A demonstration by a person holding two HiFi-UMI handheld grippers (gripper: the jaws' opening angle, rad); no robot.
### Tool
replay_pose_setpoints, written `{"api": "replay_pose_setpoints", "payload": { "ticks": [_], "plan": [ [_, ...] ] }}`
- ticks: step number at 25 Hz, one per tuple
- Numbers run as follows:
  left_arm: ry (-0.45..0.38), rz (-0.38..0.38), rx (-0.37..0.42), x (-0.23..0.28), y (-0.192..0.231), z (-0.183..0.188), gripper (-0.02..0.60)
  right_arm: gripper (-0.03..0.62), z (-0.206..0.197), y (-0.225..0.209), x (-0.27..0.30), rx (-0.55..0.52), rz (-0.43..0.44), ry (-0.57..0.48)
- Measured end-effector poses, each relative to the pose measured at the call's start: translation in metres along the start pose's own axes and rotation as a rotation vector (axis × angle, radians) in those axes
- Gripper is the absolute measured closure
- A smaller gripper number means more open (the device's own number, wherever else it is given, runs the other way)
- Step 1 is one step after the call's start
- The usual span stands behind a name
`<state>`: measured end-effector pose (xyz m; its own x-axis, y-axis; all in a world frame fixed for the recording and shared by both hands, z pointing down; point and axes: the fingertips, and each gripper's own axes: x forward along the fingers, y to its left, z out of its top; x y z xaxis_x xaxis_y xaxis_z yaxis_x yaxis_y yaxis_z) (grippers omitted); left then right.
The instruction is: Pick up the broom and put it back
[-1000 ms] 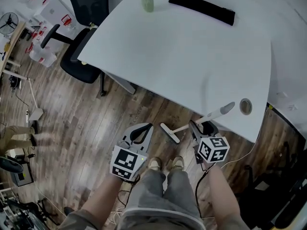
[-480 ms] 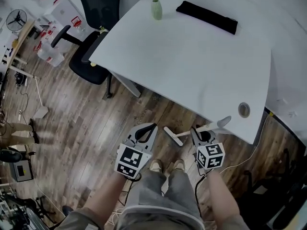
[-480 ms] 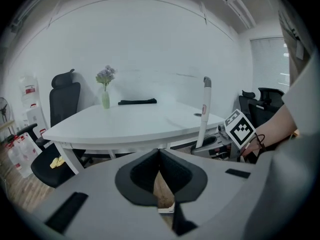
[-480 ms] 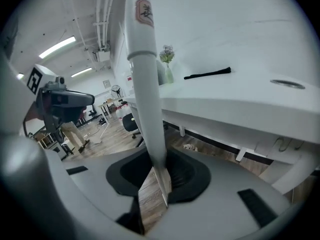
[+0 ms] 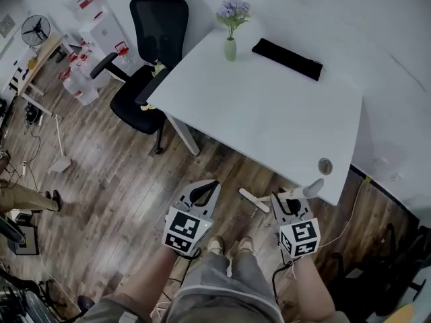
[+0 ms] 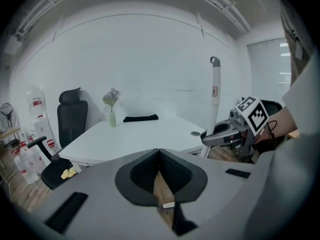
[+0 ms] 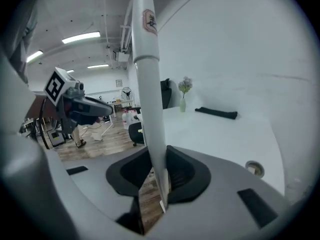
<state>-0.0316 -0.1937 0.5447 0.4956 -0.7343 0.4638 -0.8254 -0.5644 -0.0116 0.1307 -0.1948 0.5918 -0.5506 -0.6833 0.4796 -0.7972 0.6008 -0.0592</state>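
White broom (image 7: 150, 94) near upright, handle up

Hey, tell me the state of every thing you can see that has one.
Broom, held roughly upright by its handle.
Right gripper, jaws just closed, shut on the broom handle.
Left gripper, shut, empty.
Vase, upright on the table.
Black pad, lying flat on the table.
Chair, upright beside the table.

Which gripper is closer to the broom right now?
Right. The right gripper has just closed its jaws on the broom and grips its handle. The left gripper, jaws together and empty, is to the left of the broom head in the head view, not touching it.
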Motion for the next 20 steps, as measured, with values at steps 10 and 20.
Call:
{"api": "replay_pose_setpoints", "payload": {
  "ticks": [10, 20],
  "plan": [
    [-0.109, 0.032, 0.055, -0.069, 0.001, 0.092, 0.566, 0.49, 0.139, 0.014, -0.097, -0.018, 0.016, -0.163],
    [-0.259, 0.093, 0.118, -0.149, 0.001, 0.178, 0.566, 0.49, 0.232, 0.054, -0.169, -0.068, 0.13, -0.295]
  ]
}}
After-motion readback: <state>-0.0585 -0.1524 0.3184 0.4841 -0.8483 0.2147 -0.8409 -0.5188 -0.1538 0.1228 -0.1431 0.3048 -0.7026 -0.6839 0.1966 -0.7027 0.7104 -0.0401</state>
